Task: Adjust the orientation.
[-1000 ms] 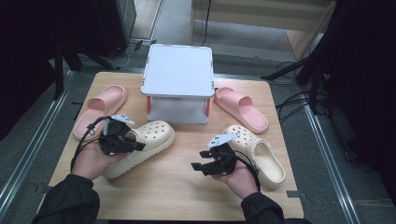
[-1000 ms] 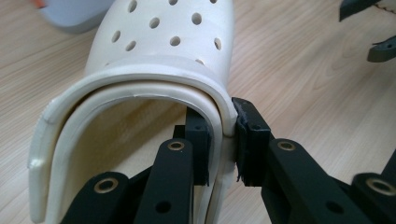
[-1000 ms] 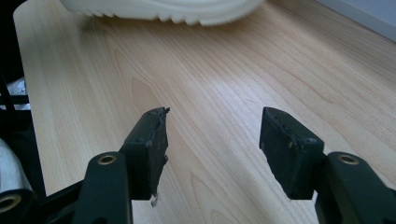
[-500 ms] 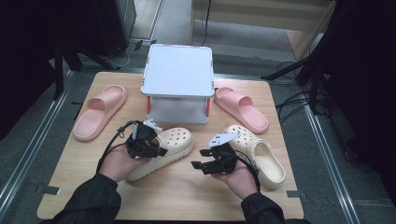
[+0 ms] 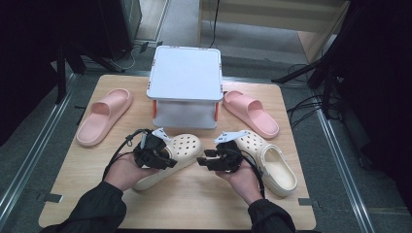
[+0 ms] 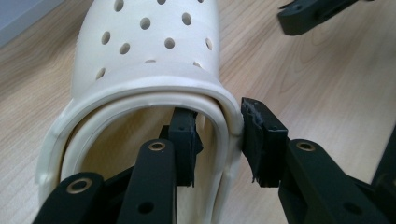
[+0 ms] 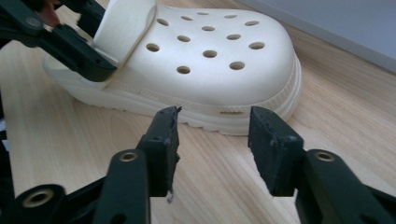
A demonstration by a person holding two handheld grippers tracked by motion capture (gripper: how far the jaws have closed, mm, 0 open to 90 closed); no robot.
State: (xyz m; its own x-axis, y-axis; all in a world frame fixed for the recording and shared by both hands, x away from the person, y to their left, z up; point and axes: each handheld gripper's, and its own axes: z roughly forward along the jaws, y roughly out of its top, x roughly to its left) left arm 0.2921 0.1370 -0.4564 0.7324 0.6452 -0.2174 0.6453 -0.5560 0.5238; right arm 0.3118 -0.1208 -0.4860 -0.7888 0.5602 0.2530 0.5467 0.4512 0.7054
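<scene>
A cream clog [image 5: 184,147] with holes lies in the middle of the wooden table [image 5: 204,204]. My left gripper [image 5: 169,162] is at its heel opening. In the left gripper view one pad [image 6: 184,140] is inside this clog [image 6: 149,46] and the other [image 6: 261,140] is outside against the rim. These jaws have just been opening, and the inner pad stands off the wall. My right gripper [image 5: 204,158] faces the clog's toe [image 7: 210,60] from the right. Its jaws [image 7: 212,144] have just been closing with nothing between them. A second cream clog [image 5: 274,160] lies under my right hand.
A white box [image 5: 185,77] stands at the back middle of the table. One pink slide [image 5: 104,116] lies at the left and another [image 5: 250,112] at the right of the box. The table's front edge is near my forearms.
My left hand has moved right and slid the cream clog toward the table's middle. Its jaws now stand wider on the rim. The right gripper's jaws have narrowed; that hand stayed put.
</scene>
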